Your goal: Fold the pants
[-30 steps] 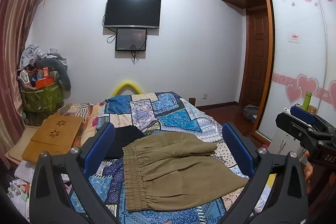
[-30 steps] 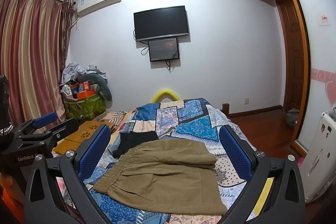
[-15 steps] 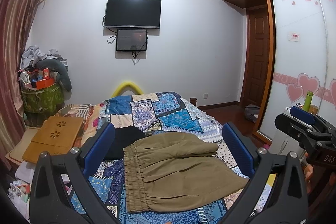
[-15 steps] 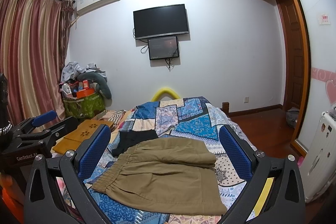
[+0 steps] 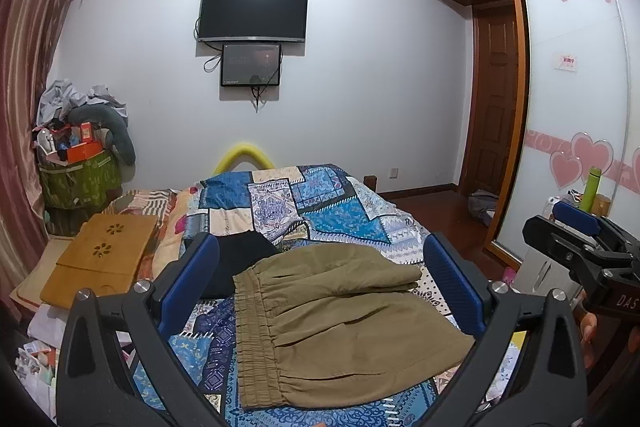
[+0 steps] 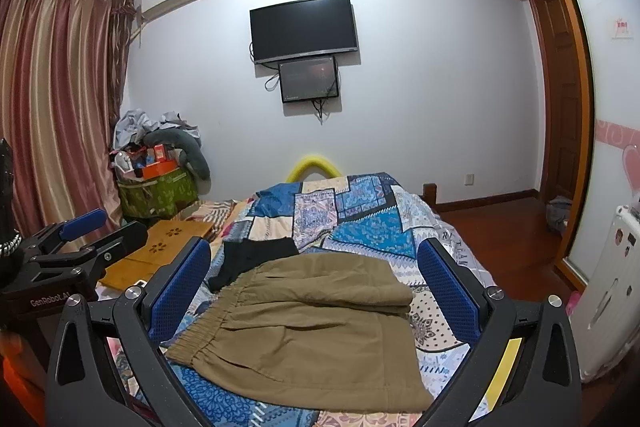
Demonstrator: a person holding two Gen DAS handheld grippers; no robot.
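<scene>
Khaki pants [image 5: 340, 323] lie on the patchwork bedspread [image 5: 304, 203], waistband to the left, the far part folded over on top; they also show in the right wrist view [image 6: 316, 323]. My left gripper [image 5: 320, 287] is open and empty, held above and short of the pants. My right gripper [image 6: 316, 287] is open and empty too, above the pants. The right gripper shows at the left view's right edge [image 5: 580, 247]. The left gripper shows at the right view's left edge [image 6: 76, 255].
A black garment [image 5: 240, 259] lies just beyond the waistband. A wooden lap tray [image 5: 104, 255] rests at the bed's left side. A green bin of clutter [image 5: 80, 175] stands by the curtain. A wardrobe [image 5: 576, 107] and white appliance [image 6: 612, 291] stand right.
Both grippers have shifted very slightly. The pants have not moved and both grippers stay open.
</scene>
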